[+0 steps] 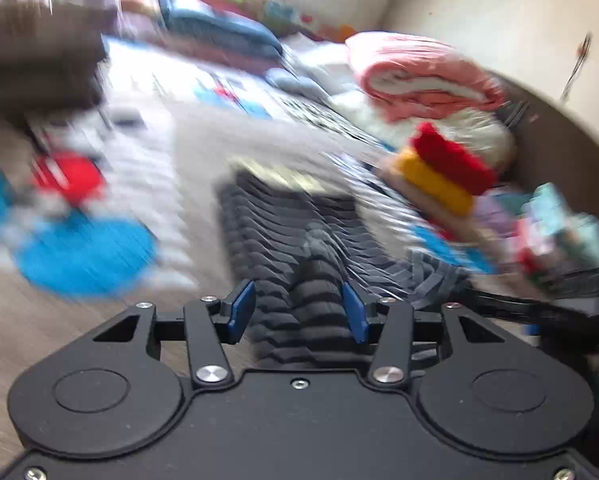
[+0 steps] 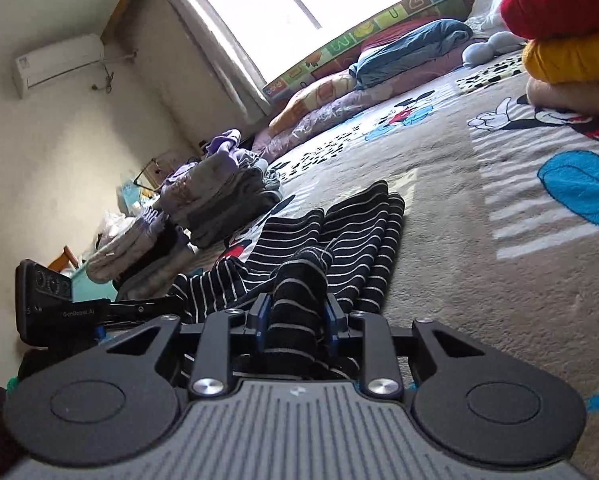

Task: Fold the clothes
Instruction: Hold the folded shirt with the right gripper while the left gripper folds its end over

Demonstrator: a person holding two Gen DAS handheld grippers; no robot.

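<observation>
A black garment with thin white stripes (image 2: 339, 224) lies stretched on the cartoon-print blanket (image 2: 479, 208). My right gripper (image 2: 295, 316) is shut on a bunched fold at its near edge. In the left wrist view the same striped garment (image 1: 283, 232) is blurred by motion. My left gripper (image 1: 299, 312) has a fold of it between its blue pads (image 1: 241, 310), which stand partly apart around the cloth. The left gripper's body (image 2: 59, 308) shows at the left of the right wrist view, by the garment's other near corner.
A stack of folded red, yellow and tan clothes (image 2: 571, 40) sits at the far right, also in the left wrist view (image 1: 443, 168). A pile of grey and purple clothes (image 2: 219, 192) lies left. Pillows and a blue bundle (image 2: 411, 48) line the window side. A pink quilt (image 1: 423, 72) lies beyond.
</observation>
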